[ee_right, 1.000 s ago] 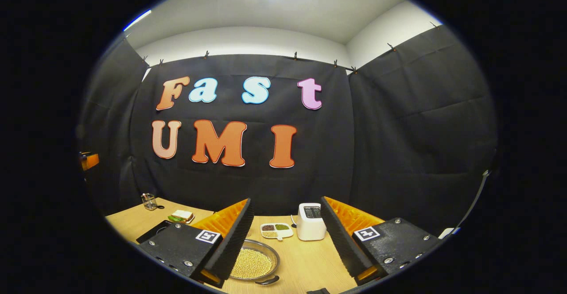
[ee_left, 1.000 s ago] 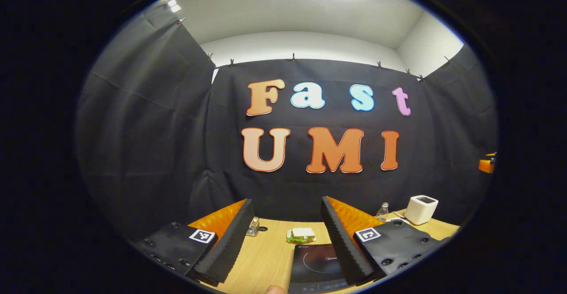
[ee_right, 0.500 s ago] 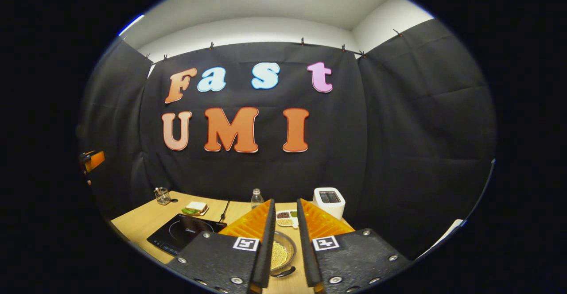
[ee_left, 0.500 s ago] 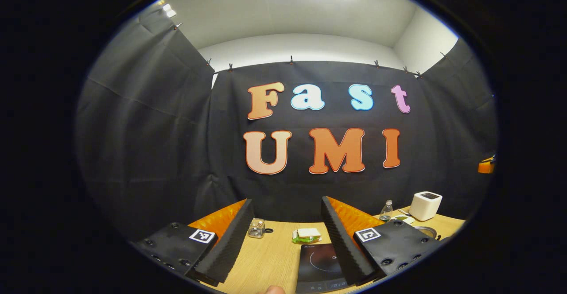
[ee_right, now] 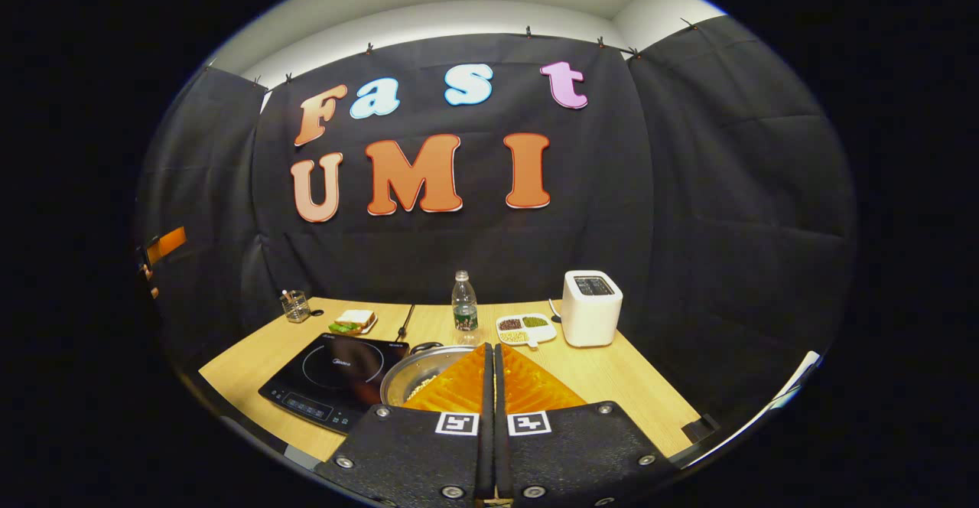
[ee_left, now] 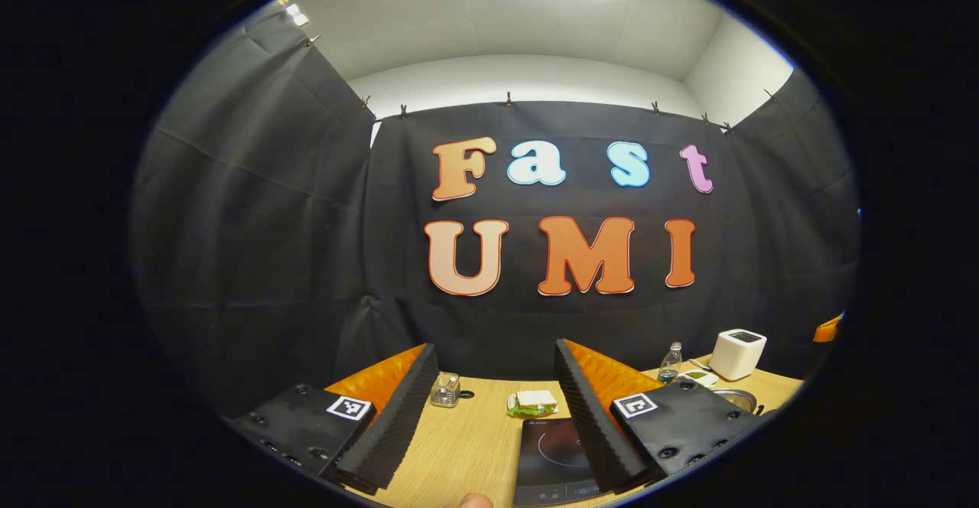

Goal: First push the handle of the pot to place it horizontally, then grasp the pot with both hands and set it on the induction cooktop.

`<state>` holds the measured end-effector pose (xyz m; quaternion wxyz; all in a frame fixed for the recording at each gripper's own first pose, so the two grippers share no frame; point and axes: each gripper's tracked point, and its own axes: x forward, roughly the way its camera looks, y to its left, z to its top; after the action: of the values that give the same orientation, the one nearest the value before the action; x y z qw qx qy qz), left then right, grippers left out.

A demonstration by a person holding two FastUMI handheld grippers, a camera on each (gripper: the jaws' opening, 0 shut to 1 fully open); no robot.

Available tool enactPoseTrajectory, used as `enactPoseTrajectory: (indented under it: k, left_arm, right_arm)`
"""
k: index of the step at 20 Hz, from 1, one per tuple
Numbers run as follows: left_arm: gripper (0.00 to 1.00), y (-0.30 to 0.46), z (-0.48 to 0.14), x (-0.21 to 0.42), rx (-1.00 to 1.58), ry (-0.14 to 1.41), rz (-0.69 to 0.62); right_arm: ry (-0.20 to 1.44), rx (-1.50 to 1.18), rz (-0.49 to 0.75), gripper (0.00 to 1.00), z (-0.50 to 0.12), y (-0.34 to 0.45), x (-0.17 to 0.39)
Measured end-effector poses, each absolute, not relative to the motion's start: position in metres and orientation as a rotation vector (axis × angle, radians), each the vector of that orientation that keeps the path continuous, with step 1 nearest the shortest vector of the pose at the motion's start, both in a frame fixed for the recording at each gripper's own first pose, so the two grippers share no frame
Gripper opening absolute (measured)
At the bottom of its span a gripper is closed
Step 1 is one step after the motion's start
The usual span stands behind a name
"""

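The steel pot (ee_right: 407,374) with pale beans inside stands on the wooden table (ee_right: 627,378), just right of the black induction cooktop (ee_right: 336,376). My right gripper (ee_right: 490,346) is shut with nothing between its fingers, and it hangs above and in front of the pot, hiding the pot's right half. A dark handle (ee_right: 425,346) shows at the pot's far rim. My left gripper (ee_left: 496,355) is open and empty over the table's left part, with the cooktop (ee_left: 554,454) behind its right finger. The pot's rim (ee_left: 736,397) peeks out at the right.
A water bottle (ee_right: 463,310), a divided dish of beans (ee_right: 525,327) and a white toaster (ee_right: 590,307) stand behind the pot. A sandwich on a plate (ee_right: 353,320) and a small glass (ee_right: 294,305) lie behind the cooktop. Black cloth walls close the table in.
My right gripper went from open to shut and tilted down, so the table, cooktop and pot now show more fully. The left gripper barely moved.
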<state>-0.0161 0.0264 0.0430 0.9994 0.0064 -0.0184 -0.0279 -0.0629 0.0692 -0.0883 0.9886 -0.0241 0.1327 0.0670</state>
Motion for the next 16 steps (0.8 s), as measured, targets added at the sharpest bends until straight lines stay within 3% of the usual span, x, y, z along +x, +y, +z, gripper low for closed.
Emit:
enactPoseTrajectory:
  k: [16]
  left_arm:
    - [1.00, 0.026, 0.013, -0.005, 0.035, 0.011, -0.045]
  right_arm:
    - [0.617, -0.097, 0.208, 0.00, -0.257, 0.097, -0.087]
